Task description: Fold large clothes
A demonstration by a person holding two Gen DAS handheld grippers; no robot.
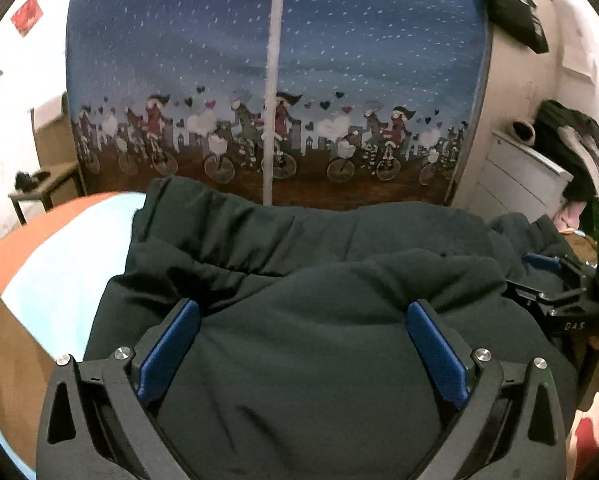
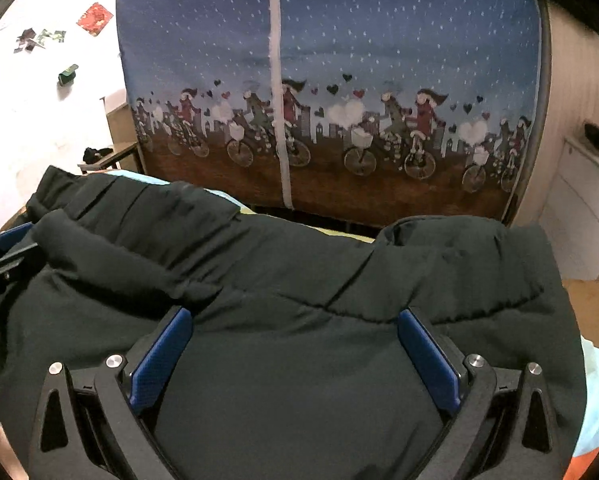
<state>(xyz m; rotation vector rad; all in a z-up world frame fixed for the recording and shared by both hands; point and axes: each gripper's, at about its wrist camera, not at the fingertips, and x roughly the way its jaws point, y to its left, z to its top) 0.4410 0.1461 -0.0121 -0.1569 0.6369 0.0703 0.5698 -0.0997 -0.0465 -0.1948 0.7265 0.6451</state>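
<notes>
Black padding: your dark puffy jacket (image 1: 299, 320) lies bunched in thick folds across the pale blue sheet (image 1: 63, 264), filling the lower half of both wrist views.
Left gripper (image 1: 301, 328): your blue pads (image 1: 167, 352) stand wide apart over the jacket, gripping no fabric.
Right gripper (image 2: 295, 340): spread wide as well, pads (image 2: 429, 360) either side of a quilted seam, nothing pinched.
Spacing: your grippers sit side by side, each showing at the edge of the other's view.
Backdrop: a blue printed curtain (image 2: 379, 60) with cyclists and hearts hangs behind the bed.
</notes>
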